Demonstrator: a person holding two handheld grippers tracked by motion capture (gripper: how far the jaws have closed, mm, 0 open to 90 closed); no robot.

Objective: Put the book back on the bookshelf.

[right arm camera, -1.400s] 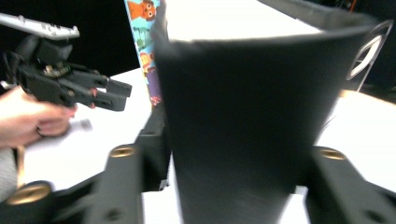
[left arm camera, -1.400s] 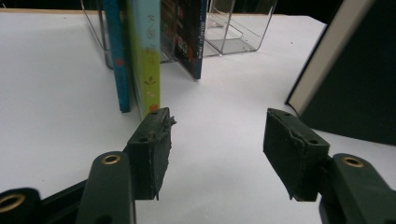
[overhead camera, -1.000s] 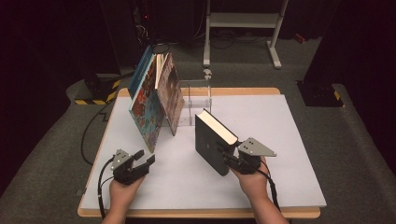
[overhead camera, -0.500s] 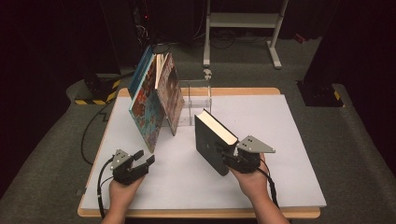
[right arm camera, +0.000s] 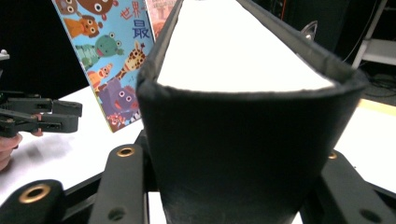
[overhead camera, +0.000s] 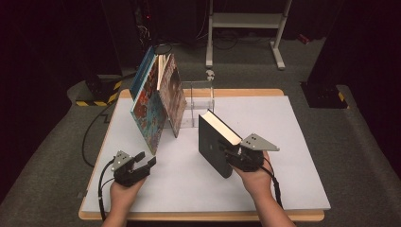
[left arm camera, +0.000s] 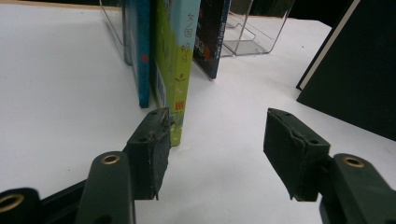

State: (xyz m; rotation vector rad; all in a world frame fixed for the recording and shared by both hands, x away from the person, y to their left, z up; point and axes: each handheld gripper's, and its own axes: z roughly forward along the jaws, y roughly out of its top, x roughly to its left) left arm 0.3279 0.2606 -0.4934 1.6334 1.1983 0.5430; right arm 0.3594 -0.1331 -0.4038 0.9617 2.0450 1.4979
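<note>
A thick black hardback book [overhead camera: 213, 142] stands upright on the white table top [overhead camera: 293, 142], its pale page block facing up. My right gripper [overhead camera: 228, 156] is shut on the book's near end, and its jaws have just closed a little further on it. In the right gripper view the black book [right arm camera: 243, 116] sits between the two jaws. My left gripper [overhead camera: 144, 161] rests at the front left, open and holding nothing. In the left gripper view its pads [left arm camera: 152, 149] stand wide apart over bare table, near a green picture book [left arm camera: 175, 56].
Several colourful picture books [overhead camera: 156, 104] lean to the left against a clear plastic stand [overhead camera: 198, 101] at the back of the table. Behind the table are a white frame leg [overhead camera: 279, 52] and black cables on grey carpet.
</note>
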